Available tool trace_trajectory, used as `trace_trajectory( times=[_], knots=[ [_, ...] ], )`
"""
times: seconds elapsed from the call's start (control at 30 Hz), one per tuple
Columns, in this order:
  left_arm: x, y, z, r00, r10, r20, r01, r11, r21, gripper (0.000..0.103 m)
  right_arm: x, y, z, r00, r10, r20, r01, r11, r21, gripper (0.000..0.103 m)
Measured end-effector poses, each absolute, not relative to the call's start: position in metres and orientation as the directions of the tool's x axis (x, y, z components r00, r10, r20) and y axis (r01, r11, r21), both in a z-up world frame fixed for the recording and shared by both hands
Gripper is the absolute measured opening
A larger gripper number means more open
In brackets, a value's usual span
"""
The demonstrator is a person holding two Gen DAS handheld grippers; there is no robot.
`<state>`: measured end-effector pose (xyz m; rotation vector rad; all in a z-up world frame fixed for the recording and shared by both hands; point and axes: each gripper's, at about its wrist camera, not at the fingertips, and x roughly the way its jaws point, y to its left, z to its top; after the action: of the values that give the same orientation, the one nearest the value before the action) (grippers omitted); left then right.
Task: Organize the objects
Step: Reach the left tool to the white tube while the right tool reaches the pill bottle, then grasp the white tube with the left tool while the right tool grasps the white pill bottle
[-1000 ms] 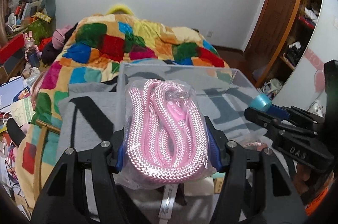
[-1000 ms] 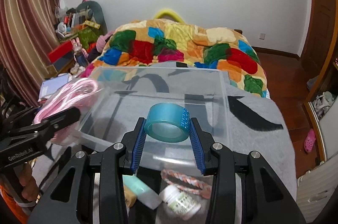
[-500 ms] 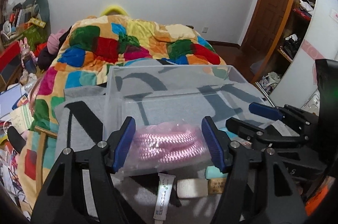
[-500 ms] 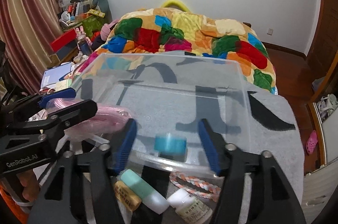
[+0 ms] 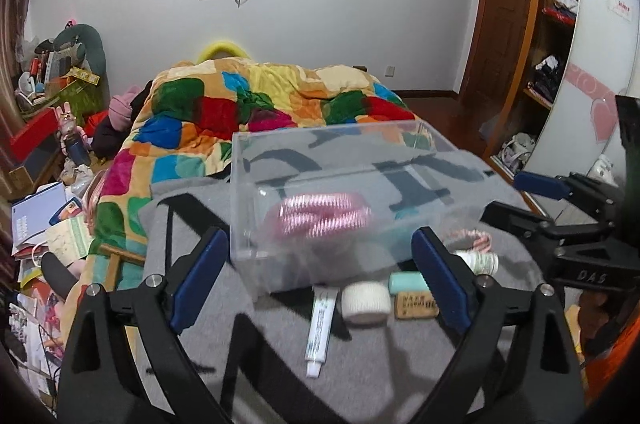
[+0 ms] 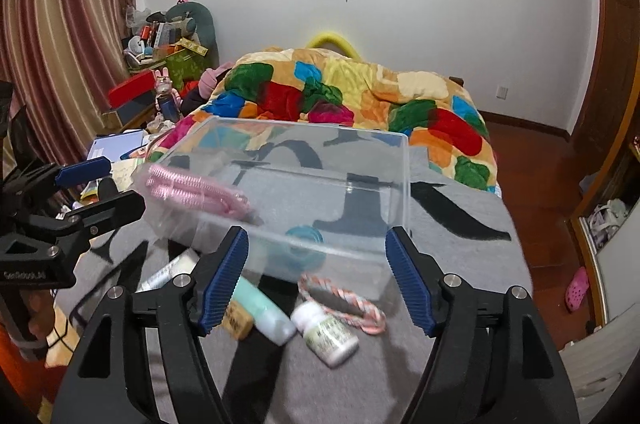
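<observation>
both tools wide open & empty: left tool (image 5: 320,272), right tool (image 6: 316,276). bagged coil of pink rope (image 5: 324,220) and teal tape roll (image 6: 304,238) lie inside the clear plastic box (image 6: 400,184) on the grey blanket (image 6: 460,264). white tube (image 5: 320,328), white gauze roll (image 5: 367,303), white pill bottle (image 6: 330,334) & pink-white braided cord (image 6: 352,300) sit just in front of box.

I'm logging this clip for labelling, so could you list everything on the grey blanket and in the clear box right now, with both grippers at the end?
Clear box: one, transparent, on the grey blanket.
Bagged rope: one, pink, in the box, left side.
Tape roll: one, teal, in the box, near wall.
Braided cord: one, pink-white, on blanket before box.
Pill bottle: one, white, lying beside cord.
Teal bottle: one, lying.
Brown block: one, beside teal bottle.
White roll: one.
Tube: one, white.
Grey blanket: one, black pattern.
Left gripper: open, empty.
Right gripper: open, empty.
</observation>
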<state>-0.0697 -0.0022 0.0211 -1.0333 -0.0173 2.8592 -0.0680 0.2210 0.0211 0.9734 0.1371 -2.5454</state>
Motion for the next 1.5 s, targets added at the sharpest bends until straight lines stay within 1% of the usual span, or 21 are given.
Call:
trace_trajectory(
  times=[0.1, 0.23, 0.3, 0.37, 0.43, 0.5, 0.57, 0.63, 0.67, 0.7, 0.77, 0.8, 0.83, 0.87, 1.0, 1.17, 1.23, 1.5],
  knots=[
    [-0.063, -0.003, 0.01, -0.75, 0.098, -0.655, -0.096, -0.995, -0.039, 0.094, -0.059, 0.226, 0.013, -0.665, -0.338, -0.666, 0.41, -0.911, 0.053, 0.068],
    [-0.058, -0.005, -0.014, -0.71, 0.093, -0.698, -0.102, -0.994, -0.029, 0.094, -0.054, 0.234, -0.014, -0.628, -0.33, -0.705, 0.403, -0.913, 0.068, 0.068],
    [-0.058, -0.007, -0.028, -0.686, 0.094, -0.721, -0.103, -0.994, -0.032, 0.091, -0.056, 0.235, -0.027, -0.607, -0.319, -0.728, 0.401, -0.914, 0.066, 0.068],
    [-0.058, -0.009, -0.041, -0.659, 0.099, -0.746, -0.107, -0.994, -0.037, 0.078, -0.058, 0.236, -0.04, -0.58, -0.314, -0.752, 0.401, -0.913, 0.072, 0.068],
    [-0.059, -0.01, -0.053, -0.637, 0.101, -0.765, -0.107, -0.993, -0.042, 0.073, -0.06, 0.237, -0.049, -0.564, -0.313, -0.764, 0.401, -0.913, 0.078, 0.067],
    [-0.061, -0.009, -0.061, -0.621, 0.1, -0.777, -0.105, -0.994, -0.043, 0.066, -0.063, 0.237, -0.052, -0.556, -0.321, -0.766, 0.408, -0.909, 0.085, 0.061],
    [-0.065, -0.008, -0.066, -0.611, 0.102, -0.785, -0.105, -0.993, -0.047, 0.056, -0.066, 0.236, -0.053, -0.552, -0.332, -0.765, 0.416, -0.905, 0.092, 0.058],
    [-0.069, -0.007, -0.069, -0.609, 0.104, -0.786, -0.106, -0.993, -0.049, 0.05, -0.071, 0.234, -0.053, -0.546, -0.34, -0.765, 0.43, -0.898, 0.092, 0.055],
    [-0.07, -0.006, -0.07, -0.613, 0.101, -0.784, -0.106, -0.993, -0.045, 0.045, -0.072, 0.233, -0.054, -0.542, -0.34, -0.769, 0.434, -0.896, 0.091, 0.05],
    [-0.07, -0.005, -0.07, -0.617, 0.1, -0.78, -0.108, -0.993, -0.042, 0.042, -0.074, 0.232, -0.056, -0.535, -0.34, -0.773, 0.436, -0.895, 0.092, 0.048],
    [-0.069, -0.004, -0.071, -0.627, 0.1, -0.772, -0.11, -0.993, -0.039, 0.029, -0.074, 0.232, -0.057, -0.529, -0.349, -0.773, 0.438, -0.893, 0.103, 0.044],
    [-0.067, -0.004, -0.071, -0.633, 0.1, -0.768, -0.111, -0.993, -0.038, 0.026, -0.074, 0.233, -0.057, -0.524, -0.359, -0.772, 0.44, -0.891, 0.115, 0.04],
    [-0.065, -0.004, -0.071, -0.636, 0.101, -0.765, -0.112, -0.993, -0.037, 0.018, -0.073, 0.233, -0.057, -0.521, -0.365, -0.772, 0.443, -0.888, 0.121, 0.036],
    [-0.062, -0.005, -0.071, -0.64, 0.101, -0.761, -0.11, -0.993, -0.039, 0.015, -0.071, 0.233, -0.057, -0.52, -0.368, -0.771, 0.445, -0.887, 0.123, 0.035],
    [-0.051, -0.009, -0.068, -0.652, 0.103, -0.752, -0.1, -0.994, -0.049, 0.015, -0.062, 0.233, -0.056, -0.53, -0.361, -0.767, 0.445, -0.889, 0.11, 0.035],
    [-0.038, -0.014, -0.056, -0.677, 0.103, -0.729, -0.08, -0.995, -0.066, 0.015, -0.051, 0.239, -0.045, -0.551, -0.382, -0.742, 0.437, -0.89, 0.134, 0.034],
    [-0.035, -0.016, -0.046, -0.696, 0.106, -0.711, -0.077, -0.994, -0.074, 0.015, -0.048, 0.241, -0.036, -0.564, -0.396, -0.725, 0.435, -0.888, 0.147, 0.027],
    [-0.031, -0.016, 0.001, -0.782, 0.121, -0.612, -0.082, -0.992, -0.091, 0.015, -0.049, 0.24, -0.007, -0.612, -0.427, -0.665, 0.433, -0.885, 0.17, 0.027]
  ],
)
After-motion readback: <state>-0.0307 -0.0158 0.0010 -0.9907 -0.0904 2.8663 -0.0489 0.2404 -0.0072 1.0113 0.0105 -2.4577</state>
